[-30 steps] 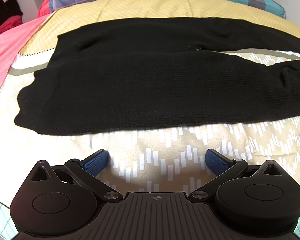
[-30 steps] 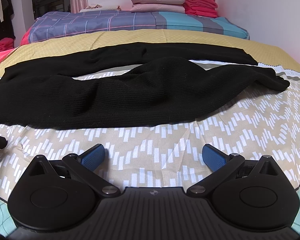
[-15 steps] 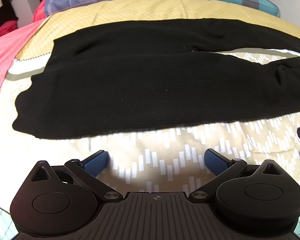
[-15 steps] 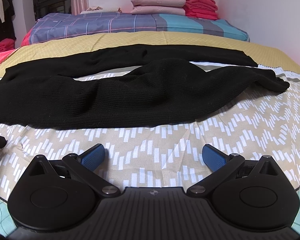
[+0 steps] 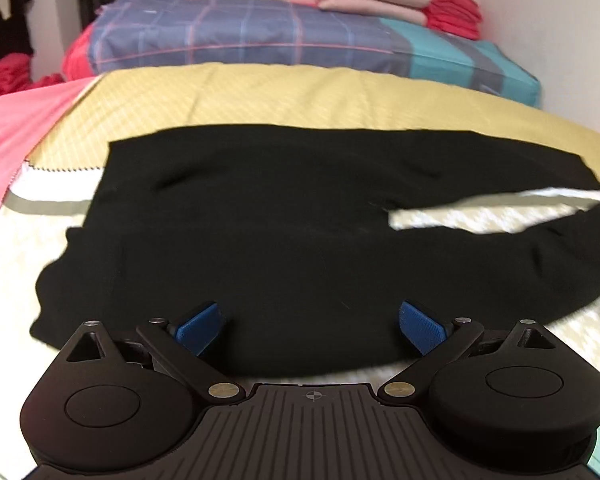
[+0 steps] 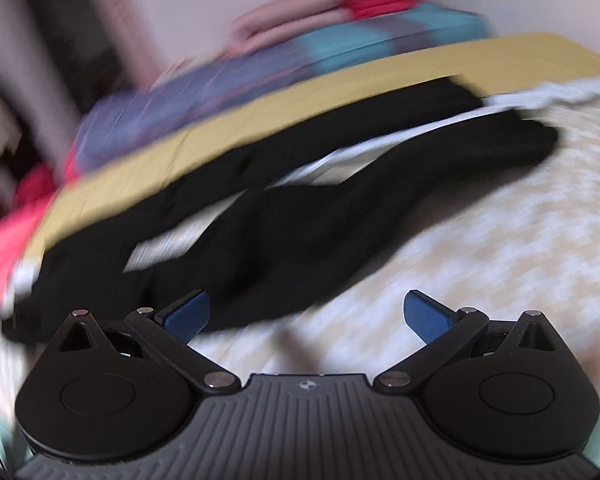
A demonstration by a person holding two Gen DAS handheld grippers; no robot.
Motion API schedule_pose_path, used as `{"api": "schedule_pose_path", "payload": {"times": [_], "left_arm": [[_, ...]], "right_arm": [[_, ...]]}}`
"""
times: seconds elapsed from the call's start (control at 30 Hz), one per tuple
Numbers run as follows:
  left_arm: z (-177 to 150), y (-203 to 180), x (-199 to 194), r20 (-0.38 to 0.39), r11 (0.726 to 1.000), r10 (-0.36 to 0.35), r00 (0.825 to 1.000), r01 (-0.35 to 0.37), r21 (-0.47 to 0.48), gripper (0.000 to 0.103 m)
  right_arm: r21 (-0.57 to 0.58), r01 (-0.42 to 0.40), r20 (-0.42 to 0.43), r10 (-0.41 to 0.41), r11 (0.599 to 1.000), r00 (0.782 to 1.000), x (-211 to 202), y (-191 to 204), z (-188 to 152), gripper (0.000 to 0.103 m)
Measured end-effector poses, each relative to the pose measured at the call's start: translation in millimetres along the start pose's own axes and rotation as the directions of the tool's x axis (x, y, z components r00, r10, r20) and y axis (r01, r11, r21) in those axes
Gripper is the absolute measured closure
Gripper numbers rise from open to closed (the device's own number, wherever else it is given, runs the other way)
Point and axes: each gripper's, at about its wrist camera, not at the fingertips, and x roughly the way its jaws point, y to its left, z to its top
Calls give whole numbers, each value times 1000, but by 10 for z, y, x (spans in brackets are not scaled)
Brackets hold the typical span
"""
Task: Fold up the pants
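Observation:
Black knit pants lie spread flat on the bed, waist to the left, two legs running right with a gap between them. My left gripper is open, its blue pads over the near edge of the pants' upper part. In the blurred right wrist view the pants run diagonally, leg ends at the upper right. My right gripper is open, its left pad at the near leg's edge, its right pad over bare bedspread.
The bed has a beige patterned spread, a yellow quilt and a pink sheet at the left. Folded blue plaid bedding with pink and red stacks lies by the far wall.
Both grippers have moved forward to the pants' near edge. The right gripper has swung and tilted fast, blurring its view. Both stay open.

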Motion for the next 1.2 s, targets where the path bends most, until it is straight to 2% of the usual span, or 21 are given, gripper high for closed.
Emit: {"api": "schedule_pose_path", "payload": {"times": [0.1, 0.2, 0.27, 0.37, 0.4, 0.47, 0.5, 0.57, 0.67, 0.7, 0.77, 0.83, 0.9, 0.93, 0.97, 1.0, 1.03, 1.07, 1.1, 1.17, 1.2], "left_arm": [[-1, 65, 244, -50, 1000, 9, 999, -10, -15, 0], [-30, 90, 386, -68, 1000, 9, 998, -10, -18, 0], [-19, 67, 403, -66, 1000, 17, 998, -17, -7, 0], [-4, 56, 415, -69, 1000, 22, 997, -23, -9, 0], [-32, 33, 397, -68, 1000, 25, 997, -26, -7, 0], [-45, 37, 401, -68, 1000, 29, 997, -30, -3, 0], [-54, 38, 389, -65, 1000, 30, 997, -30, -2, 0], [-76, 57, 373, -65, 1000, 28, 997, -29, -1, 0], [-84, 76, 369, -65, 1000, 17, 998, -17, -4, 0], [-85, 80, 369, -65, 1000, 12, 998, -12, -2, 0], [-93, 75, 381, -65, 1000, 9, 998, -9, 7, 0], [-97, 68, 379, -65, 1000, 15, 998, -14, 19, 0], [-116, 66, 352, -66, 1000, 10, 998, -9, 21, 0], [-125, 79, 327, -66, 1000, 2, 998, 0, 18, 0], [-132, 100, 296, -65, 1000, -9, 998, 9, 12, 0], [-140, 125, 257, -65, 1000, -21, 998, 22, 5, 0], [-149, 160, 197, -60, 999, -37, 998, 37, -3, 0], [-157, 193, 135, -49, 999, -46, 998, 46, -4, 0], [-166, 228, 67, -33, 999, -46, 998, 46, -5, 0], [-180, 317, -67, 7, 1000, -25, 1000, 25, -9, 0], [-188, 372, -118, 23, 1000, -12, 1000, 12, -17, 0]], "right_arm": [[212, -26, 34, 19, 977, 999, 79, -548, 305, 1], [377, -64, 43, 52, 924, 998, 280, -995, 515, 11], [447, -116, 83, 88, 887, 993, 400, -1185, 608, 17], [508, -125, 103, 84, 852, 991, 575, -1348, 758, 28], [511, -124, 109, 79, 851, 991, 637, -1380, 815, 36], [506, -83, 92, 42, 859, 995, 752, -1398, 884, 70], [488, -49, 70, 18, 872, 997, 785, -1384, 904, 96], [468, -15, 77, -24, 884, 997, 700, -1347, 897, 95], [466, -31, 232, -88, 884, 969, 193, -1392, 830, 95], [483, -16, 248, -119, 875, 962, 102, -1477, 789, 95], [516, 17, 184, -131, 856, 974, 157, -1671, 745, 95], [595, 8, 97, -82, 803, 992, 298, -1890, 656, 95], [649, -45, 147, -67, 759, 987, 194, -1974, 544, 91], [642, -6, 170, -135, 767, 976, 98, -1937, 526, 84], [618, 99, 175, -259, 780, 950, -9, -1841, 519, 76], [573, 240, 166, -397, 784, 903, -109, -1685, 523, 52], [507, 349, 177, -492, 788, 852, -185, -1511, 514, 39], [424, 387, 218, -507, 819, 834, -238, -1314, 494, 37], [321, 381, 252, -466, 867, 849, -267, -1103, 457, 33], [80, 322, 251, -332, 943, 909, -225, -567, 352, 25], [-49, 265, 224, -248, 963, 942, -197, -264, 259, 22]]}}
